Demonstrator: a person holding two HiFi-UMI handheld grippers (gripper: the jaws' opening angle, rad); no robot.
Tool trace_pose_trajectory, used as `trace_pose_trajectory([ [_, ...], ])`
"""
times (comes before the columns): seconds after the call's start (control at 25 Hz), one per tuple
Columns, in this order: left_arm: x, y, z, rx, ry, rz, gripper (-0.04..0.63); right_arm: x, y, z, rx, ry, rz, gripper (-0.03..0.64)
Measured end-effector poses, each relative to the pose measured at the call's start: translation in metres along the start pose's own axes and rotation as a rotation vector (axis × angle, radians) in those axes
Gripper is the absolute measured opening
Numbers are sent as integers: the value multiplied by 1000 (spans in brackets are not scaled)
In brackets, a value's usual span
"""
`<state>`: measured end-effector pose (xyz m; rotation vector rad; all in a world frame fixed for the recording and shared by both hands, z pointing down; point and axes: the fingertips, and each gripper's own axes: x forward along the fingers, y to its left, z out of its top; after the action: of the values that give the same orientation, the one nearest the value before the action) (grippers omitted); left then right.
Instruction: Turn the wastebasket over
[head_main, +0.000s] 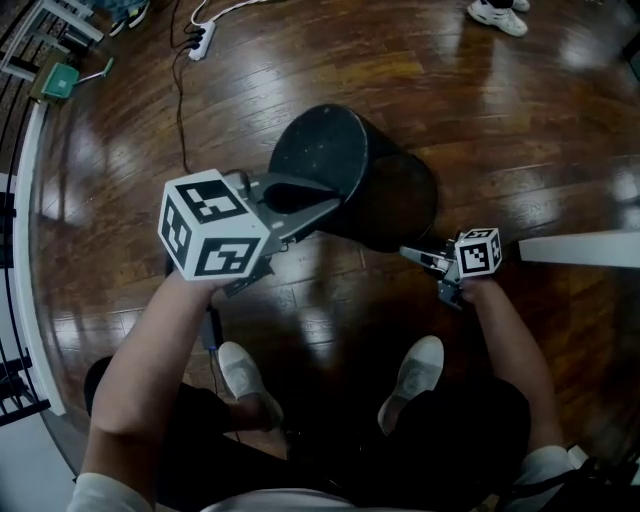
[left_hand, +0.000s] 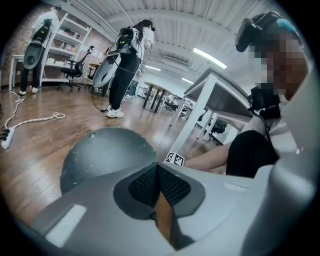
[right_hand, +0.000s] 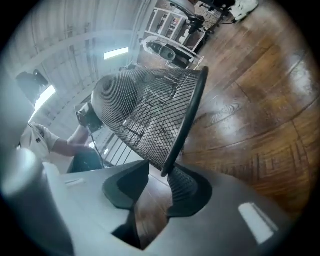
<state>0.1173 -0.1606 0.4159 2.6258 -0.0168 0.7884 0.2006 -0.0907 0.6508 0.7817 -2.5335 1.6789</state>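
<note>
The black mesh wastebasket (head_main: 385, 195) lies tilted on the wood floor, its solid round bottom (head_main: 320, 150) facing up and to the left. My left gripper (head_main: 328, 206) is shut with nothing between its pads, just in front of that bottom's near edge. In the left gripper view the grey bottom (left_hand: 105, 155) rises right behind the closed gripper (left_hand: 157, 169). My right gripper (head_main: 410, 256) stands open at the basket's lower right. In the right gripper view the basket's black rim (right_hand: 182, 125) comes down into the gap of the gripper (right_hand: 157, 172), at the tip of one pad. The mesh wall (right_hand: 145, 112) towers above.
The person's two white shoes (head_main: 240, 375) (head_main: 415, 370) stand close behind the basket. A white table edge (head_main: 580, 248) juts in from the right. A power strip (head_main: 200, 40) with its cable lies at the far left, and a white railing (head_main: 25, 250) runs along the left edge. Another person (left_hand: 125, 65) stands farther off.
</note>
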Motion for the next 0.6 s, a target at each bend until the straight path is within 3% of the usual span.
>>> trace_pose_trajectory([
  [0.28, 40, -16, 12, -3, 56, -72, 0, 8, -24, -19, -6, 75, -87, 126],
  [0.6, 68, -28, 14, -105, 172, -147, 0, 11, -41, -32, 55, 146, -137, 130],
])
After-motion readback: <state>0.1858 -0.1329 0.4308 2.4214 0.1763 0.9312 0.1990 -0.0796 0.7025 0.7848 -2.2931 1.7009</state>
